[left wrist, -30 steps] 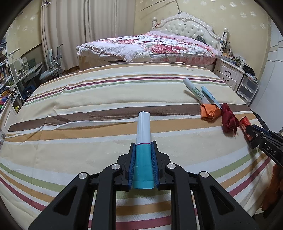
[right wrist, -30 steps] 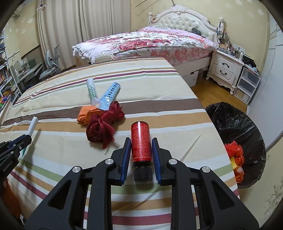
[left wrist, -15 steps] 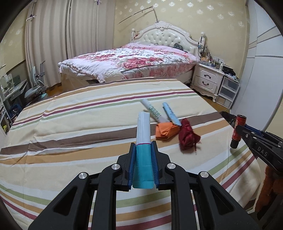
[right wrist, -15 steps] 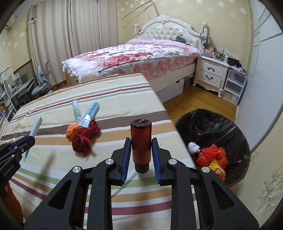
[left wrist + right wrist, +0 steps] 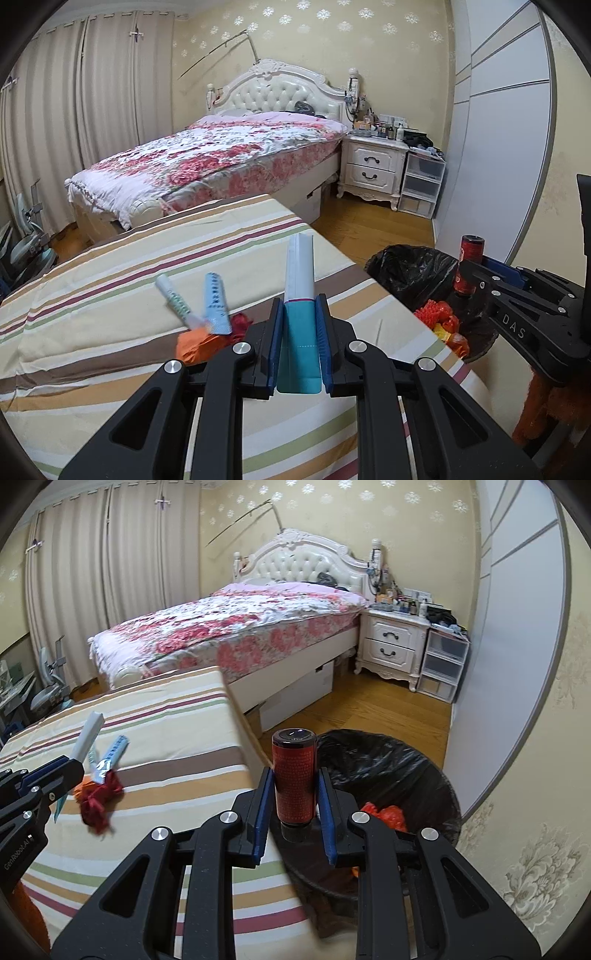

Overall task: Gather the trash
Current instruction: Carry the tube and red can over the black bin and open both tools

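Observation:
My left gripper (image 5: pixel 299 325) is shut on a teal and white tube (image 5: pixel 300 295) and holds it above the striped bed (image 5: pixel 110 295). My right gripper (image 5: pixel 293 794) is shut on a dark red bottle (image 5: pixel 294 779), cap down, held over the rim of the black-lined trash bin (image 5: pixel 388 768). The bin (image 5: pixel 410 273) holds orange and red trash (image 5: pixel 437 321). Two tubes (image 5: pixel 195 302), an orange wrapper (image 5: pixel 194 345) and a dark red cloth (image 5: pixel 98 801) lie together on the bed.
A second bed with a floral cover (image 5: pixel 221 155) stands behind. A white nightstand (image 5: pixel 373 166) and plastic drawers (image 5: pixel 421 184) stand by the wall. Wooden floor (image 5: pixel 369 709) lies between the beds and the bin.
Both grippers have swung to the right with their loads. The red bottle has moved from over the bed's edge to over the bin's rim.

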Demonstrator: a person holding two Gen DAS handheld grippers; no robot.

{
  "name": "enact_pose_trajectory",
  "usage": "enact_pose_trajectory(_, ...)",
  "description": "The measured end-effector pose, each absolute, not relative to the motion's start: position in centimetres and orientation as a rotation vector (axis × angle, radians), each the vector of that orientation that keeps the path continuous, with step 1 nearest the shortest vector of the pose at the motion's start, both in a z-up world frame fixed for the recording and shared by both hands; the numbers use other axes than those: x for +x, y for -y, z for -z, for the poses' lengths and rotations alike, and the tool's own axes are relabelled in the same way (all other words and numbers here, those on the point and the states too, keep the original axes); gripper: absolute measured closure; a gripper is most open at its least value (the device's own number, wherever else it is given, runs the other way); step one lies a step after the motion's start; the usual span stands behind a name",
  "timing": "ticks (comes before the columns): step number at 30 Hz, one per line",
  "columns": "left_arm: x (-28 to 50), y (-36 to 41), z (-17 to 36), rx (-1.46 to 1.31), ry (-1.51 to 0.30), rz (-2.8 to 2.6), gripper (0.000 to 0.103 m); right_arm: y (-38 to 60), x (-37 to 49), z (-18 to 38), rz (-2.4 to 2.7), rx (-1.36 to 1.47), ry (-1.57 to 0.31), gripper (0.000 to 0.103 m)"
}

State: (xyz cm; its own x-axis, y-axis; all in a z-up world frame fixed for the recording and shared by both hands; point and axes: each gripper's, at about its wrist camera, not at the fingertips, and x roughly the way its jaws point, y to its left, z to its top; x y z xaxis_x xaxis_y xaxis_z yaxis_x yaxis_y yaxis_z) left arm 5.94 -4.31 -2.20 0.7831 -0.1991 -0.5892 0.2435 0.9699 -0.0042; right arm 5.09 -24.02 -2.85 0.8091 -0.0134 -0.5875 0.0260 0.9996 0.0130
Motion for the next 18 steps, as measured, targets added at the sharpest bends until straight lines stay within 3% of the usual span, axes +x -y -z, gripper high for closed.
enact_pose_trajectory(18, 12.0, 14.3, 4.0, 0.148, -0.648, 0.362, 0.084, 31.1, 9.2, 5.0, 0.137, 0.121, -0.650, 0.080)
